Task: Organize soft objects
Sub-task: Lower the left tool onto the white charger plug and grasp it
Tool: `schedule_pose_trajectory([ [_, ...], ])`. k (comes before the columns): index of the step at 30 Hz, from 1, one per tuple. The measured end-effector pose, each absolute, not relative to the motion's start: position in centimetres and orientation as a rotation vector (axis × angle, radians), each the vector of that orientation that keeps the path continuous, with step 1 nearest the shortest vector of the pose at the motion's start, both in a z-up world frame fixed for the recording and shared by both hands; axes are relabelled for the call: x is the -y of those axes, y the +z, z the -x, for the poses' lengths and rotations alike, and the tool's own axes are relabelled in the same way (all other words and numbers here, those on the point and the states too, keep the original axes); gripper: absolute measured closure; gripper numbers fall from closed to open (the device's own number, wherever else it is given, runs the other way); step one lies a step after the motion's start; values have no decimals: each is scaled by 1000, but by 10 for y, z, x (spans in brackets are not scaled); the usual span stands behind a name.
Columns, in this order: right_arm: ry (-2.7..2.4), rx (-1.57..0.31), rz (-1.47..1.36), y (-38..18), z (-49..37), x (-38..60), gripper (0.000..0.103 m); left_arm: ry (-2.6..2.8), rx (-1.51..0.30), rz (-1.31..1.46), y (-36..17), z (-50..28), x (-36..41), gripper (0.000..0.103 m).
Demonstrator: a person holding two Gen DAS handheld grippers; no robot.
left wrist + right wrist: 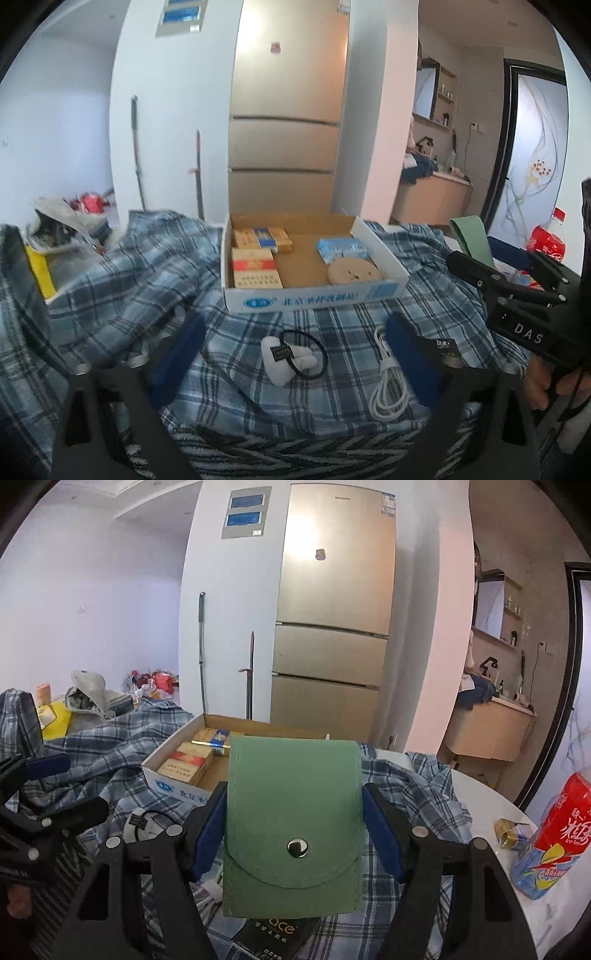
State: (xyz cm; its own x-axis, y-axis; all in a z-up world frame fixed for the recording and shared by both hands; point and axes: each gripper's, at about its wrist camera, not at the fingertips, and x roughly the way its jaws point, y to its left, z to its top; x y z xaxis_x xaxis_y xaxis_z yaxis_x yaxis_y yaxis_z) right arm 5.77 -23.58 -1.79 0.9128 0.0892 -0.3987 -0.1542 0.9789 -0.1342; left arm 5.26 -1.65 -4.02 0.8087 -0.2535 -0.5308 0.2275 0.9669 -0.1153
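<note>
Right wrist cam: my right tongs are clamped on a green pouch, blue pads pressing both its sides, lifted over the plaid cloth. The box sits past it at about 11 o'clock. Left wrist cam: my left tongs are spread wide with nothing gripped, and between the pads lie a white plush with a black hair tie, cable at 3 o'clock of them.

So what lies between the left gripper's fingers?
In the left wrist view, a white plush with a black hair tie and a coiled white cable lie on the plaid cloth.
</note>
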Motion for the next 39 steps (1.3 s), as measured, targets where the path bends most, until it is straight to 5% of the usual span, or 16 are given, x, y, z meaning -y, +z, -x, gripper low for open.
schedule_pose_trajectory([
  [4,119,-410,163,-23,-59,237,34,-270,-633,69,-46,-64,15,27],
  [14,123,-435,154,-28,-63,238,34,-239,-781,0,-52,-92,22,38],
  [18,126,-441,148,-29,-63,238,34,-223,-841,71,-63,-109,15,54],
  [35,161,-483,156,-36,-68,234,34,-244,-1005,68,-104,-129,21,58],
  [37,163,-486,160,-36,-68,233,34,-252,-998,70,-103,-128,21,77],
  [39,165,-489,164,-37,-69,232,34,-249,-972,50,-100,-124,24,79],
])
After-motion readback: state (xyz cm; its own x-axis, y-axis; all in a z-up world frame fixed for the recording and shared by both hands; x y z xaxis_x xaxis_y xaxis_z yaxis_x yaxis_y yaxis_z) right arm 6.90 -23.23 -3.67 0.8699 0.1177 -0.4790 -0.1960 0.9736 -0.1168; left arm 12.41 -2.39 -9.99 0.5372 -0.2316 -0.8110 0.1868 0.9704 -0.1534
